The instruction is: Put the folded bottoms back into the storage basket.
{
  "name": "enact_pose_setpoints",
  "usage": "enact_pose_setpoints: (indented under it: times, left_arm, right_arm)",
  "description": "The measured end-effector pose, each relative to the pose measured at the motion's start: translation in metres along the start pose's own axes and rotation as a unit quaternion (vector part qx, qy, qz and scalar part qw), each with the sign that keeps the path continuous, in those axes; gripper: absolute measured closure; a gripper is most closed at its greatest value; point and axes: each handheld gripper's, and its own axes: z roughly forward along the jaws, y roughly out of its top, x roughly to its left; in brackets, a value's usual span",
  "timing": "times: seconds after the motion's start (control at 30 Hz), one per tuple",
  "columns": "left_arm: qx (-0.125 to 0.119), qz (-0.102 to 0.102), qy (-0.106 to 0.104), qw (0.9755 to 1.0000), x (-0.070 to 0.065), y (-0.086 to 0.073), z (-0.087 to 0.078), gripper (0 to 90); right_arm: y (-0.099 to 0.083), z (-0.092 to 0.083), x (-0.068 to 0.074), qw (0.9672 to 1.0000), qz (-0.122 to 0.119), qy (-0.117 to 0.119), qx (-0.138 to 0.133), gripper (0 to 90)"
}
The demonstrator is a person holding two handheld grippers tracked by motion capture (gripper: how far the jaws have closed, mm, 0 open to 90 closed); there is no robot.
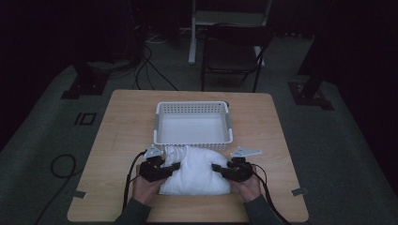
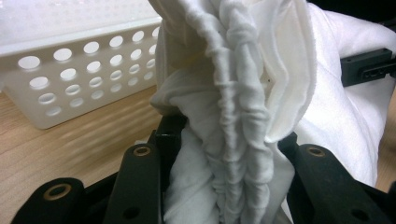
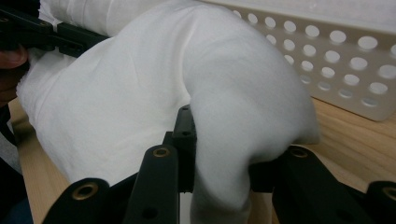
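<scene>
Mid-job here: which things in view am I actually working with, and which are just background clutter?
In the job:
- white cloth, gripped at both ends
- left gripper, shut on it
- right gripper, shut on it
- white perforated basket, likely the destination

Just lying about:
- folding chair beyond the table
- cables on the floor
- tape marks on the floor
</scene>
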Motion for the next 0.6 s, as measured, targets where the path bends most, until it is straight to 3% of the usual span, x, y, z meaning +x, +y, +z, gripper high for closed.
enact_pose_setpoints:
  times: [0.6]
  left_arm:
    - [-0.026,0.017,0.009,0.9995,-0.013,0.011,-0.017,59.5]
  right_arm:
    - [0.010,-0.016,0.009,0.9996,-0.014,0.000,-0.026,70.4]
